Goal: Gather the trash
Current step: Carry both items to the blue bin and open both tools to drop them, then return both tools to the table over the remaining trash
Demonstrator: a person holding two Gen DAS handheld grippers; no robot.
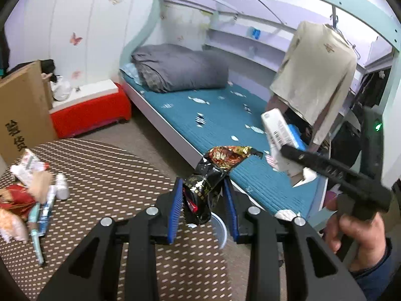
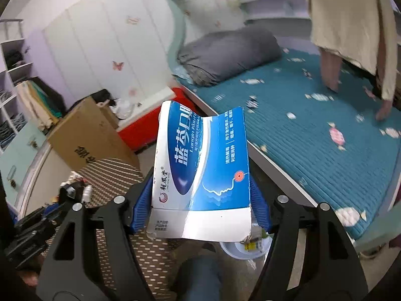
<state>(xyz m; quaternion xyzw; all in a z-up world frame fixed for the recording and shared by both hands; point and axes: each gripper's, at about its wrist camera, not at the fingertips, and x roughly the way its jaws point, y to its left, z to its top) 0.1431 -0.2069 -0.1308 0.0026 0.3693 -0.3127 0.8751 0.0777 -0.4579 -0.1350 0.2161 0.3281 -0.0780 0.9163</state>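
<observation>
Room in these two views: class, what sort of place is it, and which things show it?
Most likely a small bedroom: a bunk-style bed with a folded grey quilt, a top hanging from the upper frame, and butterfly stickers on the wall.

A bed with a teal quilted mattress (image 1: 220, 123) printed with candy shapes is seen along the far wall. A rolled grey duvet (image 1: 180, 67) lies at its head. A beige long-sleeved shirt (image 1: 318, 75) hangs over the bed's foot end. A red storage box with a white lid (image 1: 92, 107) stands beside the bed, next to a brown cardboard carton (image 1: 22, 115). Pink butterfly stickers (image 1: 75, 39) are stuck on white wardrobe doors (image 2: 100, 37).
</observation>
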